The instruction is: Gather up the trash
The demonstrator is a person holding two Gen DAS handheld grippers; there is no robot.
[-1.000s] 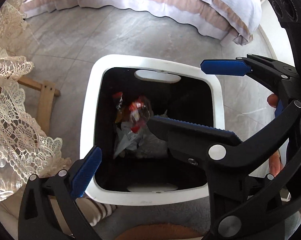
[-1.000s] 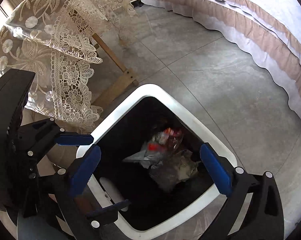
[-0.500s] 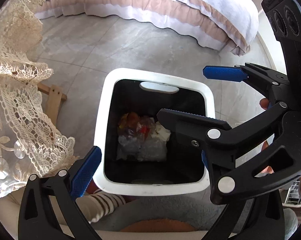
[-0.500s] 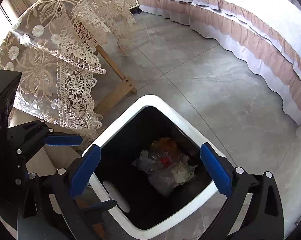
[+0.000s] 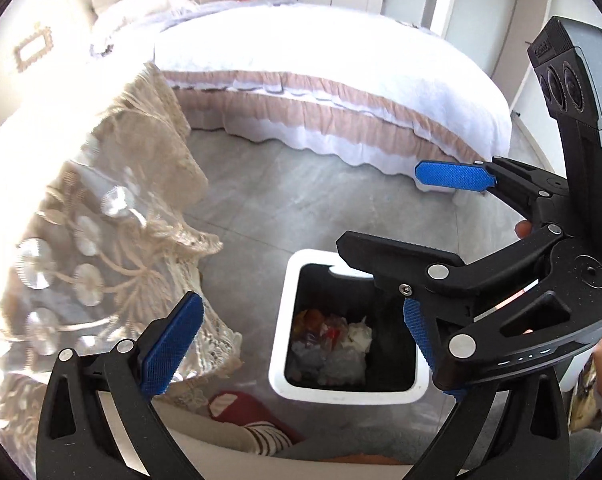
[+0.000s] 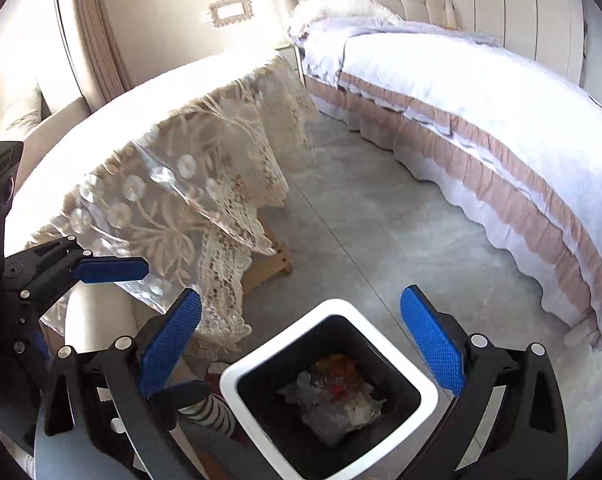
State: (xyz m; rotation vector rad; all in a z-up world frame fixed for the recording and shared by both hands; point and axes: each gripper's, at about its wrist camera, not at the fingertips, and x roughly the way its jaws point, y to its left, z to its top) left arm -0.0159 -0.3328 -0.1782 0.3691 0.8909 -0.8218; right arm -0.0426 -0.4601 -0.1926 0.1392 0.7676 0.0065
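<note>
Holding both sets of jaws released, empty: left gripper, right gripper. Crumpled wrappers and paper trash lying inside white-rimmed black square bin, lower centre of frame. Drop step judged done; next: searching lace-covered bench, left of frame, for more.

The right gripper hangs above the bin with its jaws spread wide and nothing between them. Crumpled trash lies in the bin's bottom. The left gripper shows at the left, beside the lace cloth. A bed stands to the right.
</note>
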